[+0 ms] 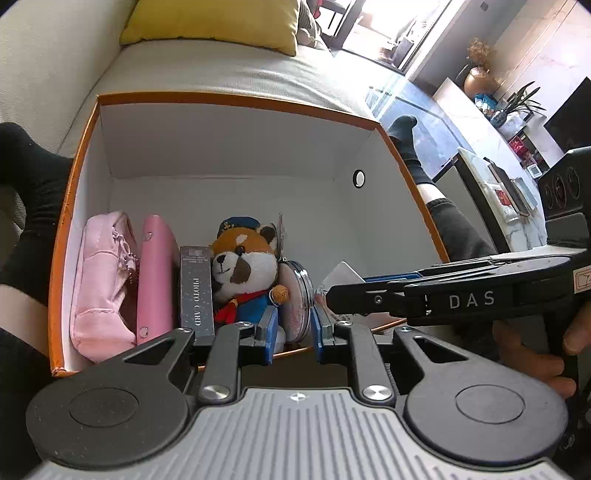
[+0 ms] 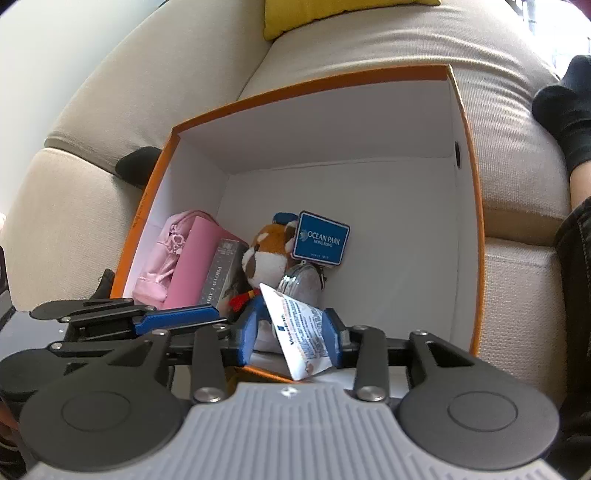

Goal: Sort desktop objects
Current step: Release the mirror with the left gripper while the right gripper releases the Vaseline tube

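An orange box (image 1: 236, 98) with white inside stands on a sofa. Along its left and near side stand a pink pouch (image 1: 99, 280), a pink case (image 1: 157, 273), a grey photo card box (image 1: 195, 291), a plush red panda (image 1: 243, 273) and a round clear tin (image 1: 297, 301). My left gripper (image 1: 291, 328) is open at the box's near edge, its fingers either side of the tin. My right gripper (image 2: 291, 332) holds a white tube (image 2: 301, 332) between its pads over the near edge. The plush's blue tag (image 2: 320, 238) shows in the right wrist view.
The box's right half (image 2: 399, 258) holds nothing. A yellow cushion (image 1: 218, 22) lies on the sofa behind. The person's legs in black socks (image 1: 406, 136) flank the box. A side table (image 1: 491, 177) with small items stands at right.
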`<state>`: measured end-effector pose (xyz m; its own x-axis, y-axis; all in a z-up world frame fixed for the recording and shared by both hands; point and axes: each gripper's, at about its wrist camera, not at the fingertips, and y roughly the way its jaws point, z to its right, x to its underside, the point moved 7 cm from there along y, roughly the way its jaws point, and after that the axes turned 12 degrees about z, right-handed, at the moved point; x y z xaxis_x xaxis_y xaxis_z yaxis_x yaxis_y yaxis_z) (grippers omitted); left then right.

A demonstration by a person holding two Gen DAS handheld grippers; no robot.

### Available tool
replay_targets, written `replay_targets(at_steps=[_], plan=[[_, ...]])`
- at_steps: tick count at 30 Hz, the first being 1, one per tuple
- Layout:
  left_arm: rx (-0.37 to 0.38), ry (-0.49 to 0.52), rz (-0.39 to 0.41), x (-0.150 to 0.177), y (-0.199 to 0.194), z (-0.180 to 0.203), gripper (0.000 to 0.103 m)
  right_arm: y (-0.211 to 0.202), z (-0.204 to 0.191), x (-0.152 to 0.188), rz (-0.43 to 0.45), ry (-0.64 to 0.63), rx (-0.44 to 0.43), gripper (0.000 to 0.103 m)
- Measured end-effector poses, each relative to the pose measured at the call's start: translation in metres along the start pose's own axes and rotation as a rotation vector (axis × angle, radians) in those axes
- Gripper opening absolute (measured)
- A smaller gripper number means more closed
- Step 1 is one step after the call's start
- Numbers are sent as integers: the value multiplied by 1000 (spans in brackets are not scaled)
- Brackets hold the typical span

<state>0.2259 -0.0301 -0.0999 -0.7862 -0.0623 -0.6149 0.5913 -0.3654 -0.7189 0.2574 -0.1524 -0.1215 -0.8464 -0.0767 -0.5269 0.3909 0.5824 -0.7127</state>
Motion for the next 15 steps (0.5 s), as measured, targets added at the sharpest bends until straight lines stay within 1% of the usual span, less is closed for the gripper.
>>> replay_targets(at_steps=[5,8,11,15], plan=[[-6,6,23,1,-9,1,21,-6,-2,1,15,-19,5,41],[-6,16,44,2,-18,3,21,-13,-7,-1,53,-51,9,41],[-11,37,70,4,-31,7,21,-30,-17,-2,134,-129,12,41],[-37,48,108,10,-51,7,21,-58,-32,1,253,-201,-27,41]])
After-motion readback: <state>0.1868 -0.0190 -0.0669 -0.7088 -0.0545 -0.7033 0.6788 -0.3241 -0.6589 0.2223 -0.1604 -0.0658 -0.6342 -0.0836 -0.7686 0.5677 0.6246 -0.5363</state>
